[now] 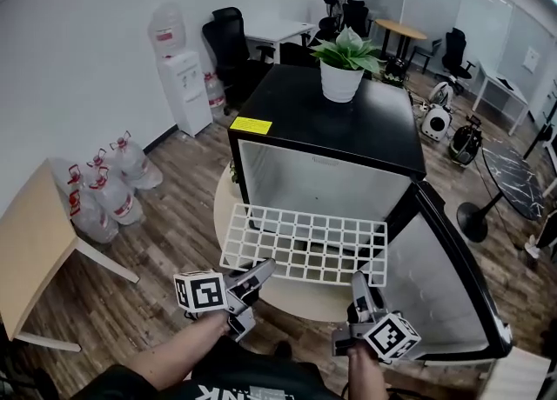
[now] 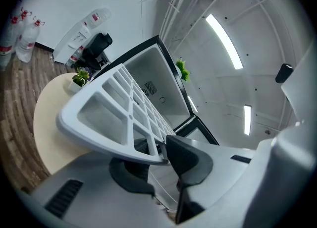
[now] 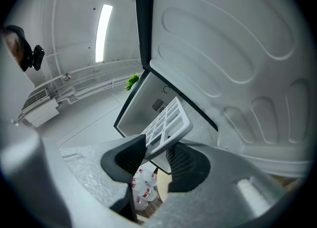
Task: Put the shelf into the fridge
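Observation:
A white grid shelf [image 1: 305, 246] hangs level in front of the open black mini fridge [image 1: 326, 142], just outside its white interior [image 1: 318, 185]. My left gripper [image 1: 261, 270] is shut on the shelf's near left edge, and the shelf [image 2: 119, 108] fills the left gripper view between the pads. My right gripper [image 1: 359, 285] is shut on the near right corner, where the shelf [image 3: 166, 125] sits between its dark pads. The fridge door [image 1: 444, 290] stands swung open at the right.
A potted plant [image 1: 344, 63] stands on top of the fridge. The fridge rests on a round beige table [image 1: 228, 216]. Several water bottles [image 1: 109, 185] lie on the floor at left, beside a wooden table [image 1: 30, 246]. Office chairs and desks fill the back.

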The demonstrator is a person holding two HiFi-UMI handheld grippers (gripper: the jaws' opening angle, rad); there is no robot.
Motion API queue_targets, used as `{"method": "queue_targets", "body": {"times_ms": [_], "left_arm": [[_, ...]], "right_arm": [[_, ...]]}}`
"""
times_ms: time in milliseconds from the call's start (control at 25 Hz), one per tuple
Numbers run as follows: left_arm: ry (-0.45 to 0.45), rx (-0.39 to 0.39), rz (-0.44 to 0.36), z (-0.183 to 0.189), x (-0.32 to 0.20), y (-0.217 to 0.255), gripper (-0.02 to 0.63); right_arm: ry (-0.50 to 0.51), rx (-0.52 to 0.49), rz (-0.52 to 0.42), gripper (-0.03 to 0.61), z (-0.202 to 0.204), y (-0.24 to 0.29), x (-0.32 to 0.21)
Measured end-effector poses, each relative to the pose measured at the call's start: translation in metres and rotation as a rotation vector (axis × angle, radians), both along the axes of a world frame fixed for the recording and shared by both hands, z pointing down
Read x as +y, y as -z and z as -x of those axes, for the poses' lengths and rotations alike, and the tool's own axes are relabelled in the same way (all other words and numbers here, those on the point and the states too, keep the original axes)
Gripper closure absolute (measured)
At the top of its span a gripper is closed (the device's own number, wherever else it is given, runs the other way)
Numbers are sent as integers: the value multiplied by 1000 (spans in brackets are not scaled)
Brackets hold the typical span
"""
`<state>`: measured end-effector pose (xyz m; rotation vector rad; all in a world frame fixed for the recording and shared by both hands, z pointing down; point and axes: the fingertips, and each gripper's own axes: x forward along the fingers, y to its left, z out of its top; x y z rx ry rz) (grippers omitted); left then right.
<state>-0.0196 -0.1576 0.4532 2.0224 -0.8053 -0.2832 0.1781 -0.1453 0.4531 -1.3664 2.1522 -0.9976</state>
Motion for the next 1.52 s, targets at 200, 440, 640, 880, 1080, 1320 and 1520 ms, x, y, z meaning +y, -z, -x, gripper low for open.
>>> {"method": "queue_targets", "body": {"times_ms": [200, 440, 640, 880, 1080, 1320, 1520], "left_arm": [[-84, 19, 24, 1, -29, -18, 526], [-195, 38, 62, 7, -52, -39, 526], [-257, 44, 89, 9, -68, -51, 523], [-273, 49, 104, 14, -78, -56, 523], [-271, 39, 112, 13, -84, -60, 523], [-275, 19, 109, 5, -80, -64, 525], [-262, 28, 113, 0, -87, -62, 525]], "right_arm": [[-81, 16, 24, 448, 2, -15, -11], [-222, 154, 132, 449, 4, -30, -9], [-261, 69, 160, 449, 16, -38, -16], [-295, 155, 179, 449, 16, -41, -23], [-283, 86, 194, 449, 16, -51, -35], [-274, 58, 197, 449, 7, -59, -37], [-269, 116, 199, 449, -4, -55, -49]]}}
